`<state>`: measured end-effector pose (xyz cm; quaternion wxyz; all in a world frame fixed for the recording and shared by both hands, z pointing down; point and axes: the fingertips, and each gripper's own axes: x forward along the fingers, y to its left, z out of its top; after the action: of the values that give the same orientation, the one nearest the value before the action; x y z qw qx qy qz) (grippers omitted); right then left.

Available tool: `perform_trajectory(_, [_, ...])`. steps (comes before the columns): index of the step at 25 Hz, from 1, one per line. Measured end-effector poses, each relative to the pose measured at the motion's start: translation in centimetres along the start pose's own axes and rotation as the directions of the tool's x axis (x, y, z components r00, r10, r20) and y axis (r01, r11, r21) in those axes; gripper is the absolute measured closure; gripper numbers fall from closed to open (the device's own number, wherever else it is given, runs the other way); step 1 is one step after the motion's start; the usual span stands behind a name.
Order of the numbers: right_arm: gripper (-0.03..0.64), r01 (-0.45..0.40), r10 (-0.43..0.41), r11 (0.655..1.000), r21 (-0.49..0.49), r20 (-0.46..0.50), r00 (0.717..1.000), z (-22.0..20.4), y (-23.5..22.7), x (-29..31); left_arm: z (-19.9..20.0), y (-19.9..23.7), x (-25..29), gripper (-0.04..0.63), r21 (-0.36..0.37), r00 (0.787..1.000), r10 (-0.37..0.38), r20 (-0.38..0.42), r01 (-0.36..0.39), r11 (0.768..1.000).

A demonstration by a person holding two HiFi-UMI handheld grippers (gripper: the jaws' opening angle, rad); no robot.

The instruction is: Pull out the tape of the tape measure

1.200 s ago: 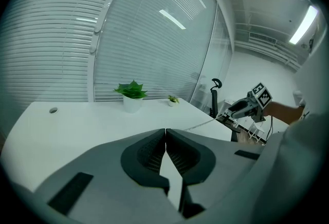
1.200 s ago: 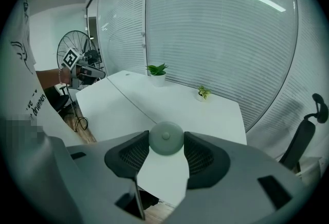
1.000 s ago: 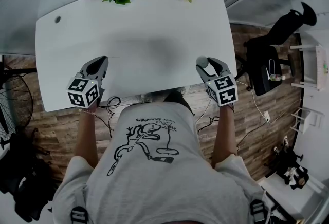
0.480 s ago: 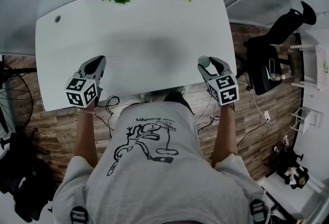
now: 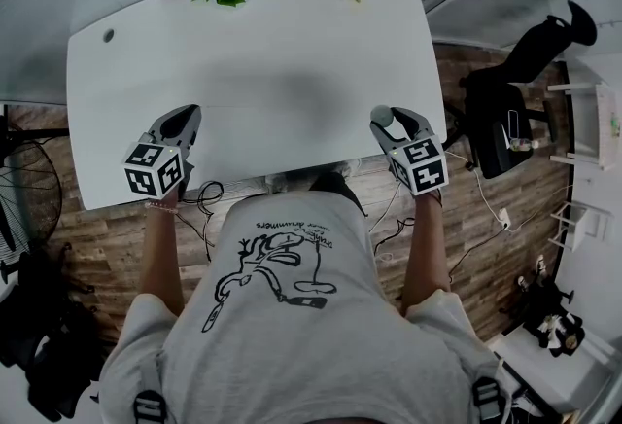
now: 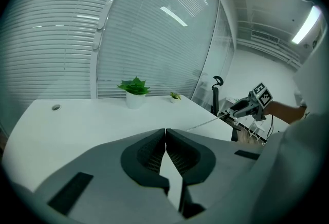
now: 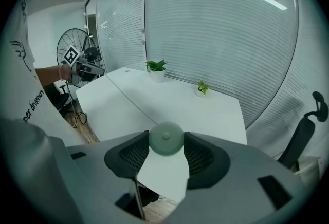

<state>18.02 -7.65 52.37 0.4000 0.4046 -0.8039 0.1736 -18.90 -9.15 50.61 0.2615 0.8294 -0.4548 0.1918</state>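
Tape measure case [image 7: 166,138], round, pale green, is clamped between the right gripper's [image 5: 394,121] pads at the white table's [image 5: 262,43] near-right edge. Its thin tape [image 7: 128,98] spans to the left gripper [image 6: 165,133], whose tips are pressed together on the tape's end. Pull-out looks mostly done. Next: spread the grippers wider and hold both grips.

Light grey short-sleeved T-shirt [image 5: 292,354] printed with a black line drawing [image 5: 277,268] and small black lettering.
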Motion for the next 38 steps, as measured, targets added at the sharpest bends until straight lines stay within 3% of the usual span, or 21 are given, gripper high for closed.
perform_trajectory(14, [0.394, -0.085, 0.082, 0.996, -0.013, -0.122, 0.989, -2.5, 0.6, 3.6, -3.7, 1.3, 2.5, 0.572, -0.053, 0.98, -0.047, -0.193, 0.037, 0.998])
perform_trajectory(23, [0.394, -0.123, 0.12, 0.992, -0.002, -0.182, 0.976, -4.4, 0.5, 7.2, -7.0, 2.1, 4.0, 0.572, -0.071, 0.951, -0.046, -0.306, 0.025, 0.997])
perform_trajectory(38, [0.396, -0.161, 0.165, 0.986, 0.034, -0.241, 0.956, -6.3, 0.9, 10.8, -10.5, 3.3, 5.6, 0.571, -0.1, 0.906, -0.043, -0.422, 0.001, 0.995])
